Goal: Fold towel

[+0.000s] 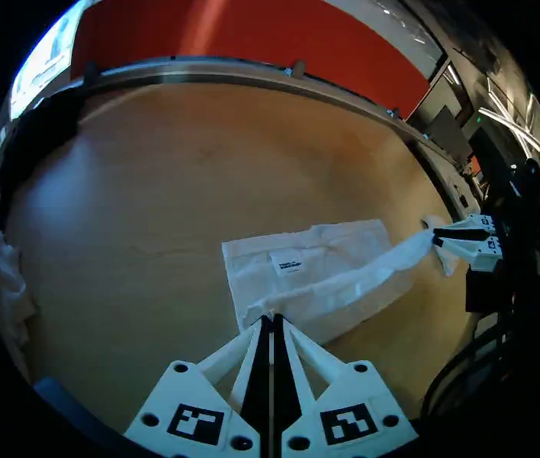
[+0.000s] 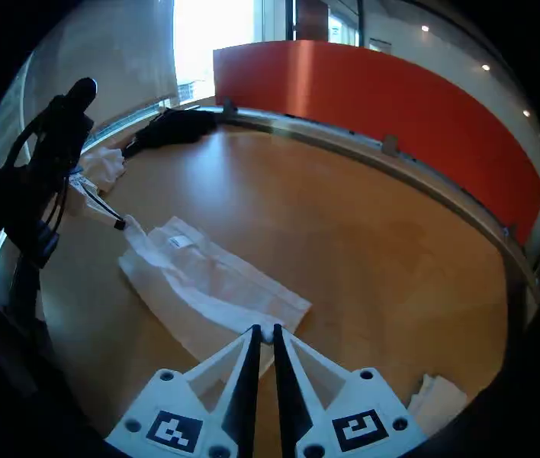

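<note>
Close in, the left gripper [image 1: 271, 319] has its two fingers pinched tight on an edge of the white towel [image 1: 323, 278], and the right gripper [image 2: 266, 330] is likewise clamped on another corner of it. That held edge stretches between the two as a bunched band, while the rest lies on the wooden table [image 1: 155, 175] just ahead of both sets of tips. Farther off, beyond the towel, an orange panel [image 2: 392, 99] runs behind the table's far rim.
</note>
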